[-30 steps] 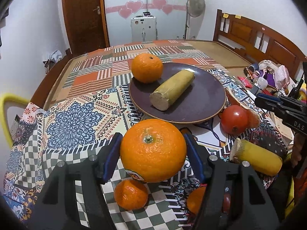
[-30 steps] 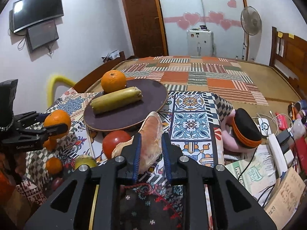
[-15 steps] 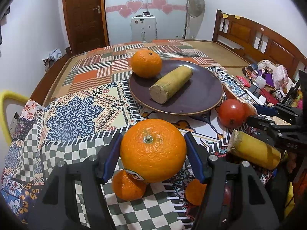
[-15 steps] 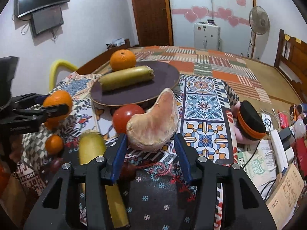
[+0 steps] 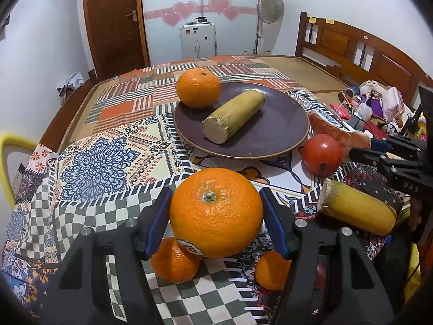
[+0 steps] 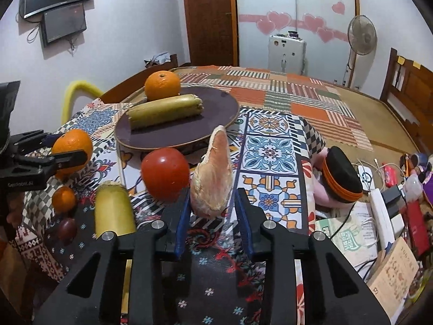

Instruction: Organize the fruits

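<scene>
Left wrist view: left gripper (image 5: 216, 222) clamps an orange (image 5: 216, 212) above the cloth, short of the plate (image 5: 284, 124). Right gripper (image 6: 211, 216) closing around a pomelo wedge (image 6: 213, 178), a gap at its right pad.

Both cameras ride close above the patterned tablecloth (image 5: 102, 162), angled down and facing the far door. The left one looks from the near left, the right one from the near right. They share the dark plate (image 5: 284, 135) (image 6: 216, 124) and the tomato (image 5: 321, 153) (image 6: 165, 177).
</scene>
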Demonstrator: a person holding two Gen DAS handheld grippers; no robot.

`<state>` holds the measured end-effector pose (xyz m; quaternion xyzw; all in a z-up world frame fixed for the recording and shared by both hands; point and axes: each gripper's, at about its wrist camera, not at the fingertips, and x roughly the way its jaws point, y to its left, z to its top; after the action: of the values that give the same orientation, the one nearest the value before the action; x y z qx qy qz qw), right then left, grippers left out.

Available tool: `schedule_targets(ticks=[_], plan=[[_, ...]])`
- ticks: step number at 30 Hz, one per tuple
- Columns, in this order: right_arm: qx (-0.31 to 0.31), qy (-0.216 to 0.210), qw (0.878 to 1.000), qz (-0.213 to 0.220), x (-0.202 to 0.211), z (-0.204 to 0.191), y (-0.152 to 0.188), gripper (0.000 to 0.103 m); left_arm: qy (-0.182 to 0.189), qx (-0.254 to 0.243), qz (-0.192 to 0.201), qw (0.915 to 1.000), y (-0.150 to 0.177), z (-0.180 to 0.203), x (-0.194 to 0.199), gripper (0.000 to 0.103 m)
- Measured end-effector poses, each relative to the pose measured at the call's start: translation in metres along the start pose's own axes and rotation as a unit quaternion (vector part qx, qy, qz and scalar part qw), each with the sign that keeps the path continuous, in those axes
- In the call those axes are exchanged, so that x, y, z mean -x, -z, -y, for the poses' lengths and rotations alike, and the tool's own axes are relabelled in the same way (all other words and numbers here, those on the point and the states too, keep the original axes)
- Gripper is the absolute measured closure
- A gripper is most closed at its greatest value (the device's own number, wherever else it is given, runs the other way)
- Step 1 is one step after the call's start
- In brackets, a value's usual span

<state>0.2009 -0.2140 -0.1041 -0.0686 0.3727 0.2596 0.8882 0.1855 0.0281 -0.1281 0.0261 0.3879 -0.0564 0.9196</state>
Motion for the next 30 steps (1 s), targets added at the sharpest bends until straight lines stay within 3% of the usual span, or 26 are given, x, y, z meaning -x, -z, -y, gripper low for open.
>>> schedule_targets(ticks=[13,16,30], plan=[[-0.003,-0.014,0.998,-0.056,-0.038,0.006,-0.019,0.074,0.005,0.000,-0.001,1.0000,0.001,-0.003,-0.002,0.038],[0.009,-0.005,0.999,-0.053,-0.037,0.002,-0.020,0.079,0.004,0.000,-0.001,1.0000,0.001,-0.003,-0.002,0.038],[-0.002,-0.001,1.000,0.005,-0.005,0.004,-0.035,0.080,0.000,0.011,0.024,0.9996,-0.020,-0.008,0.010,0.038]])
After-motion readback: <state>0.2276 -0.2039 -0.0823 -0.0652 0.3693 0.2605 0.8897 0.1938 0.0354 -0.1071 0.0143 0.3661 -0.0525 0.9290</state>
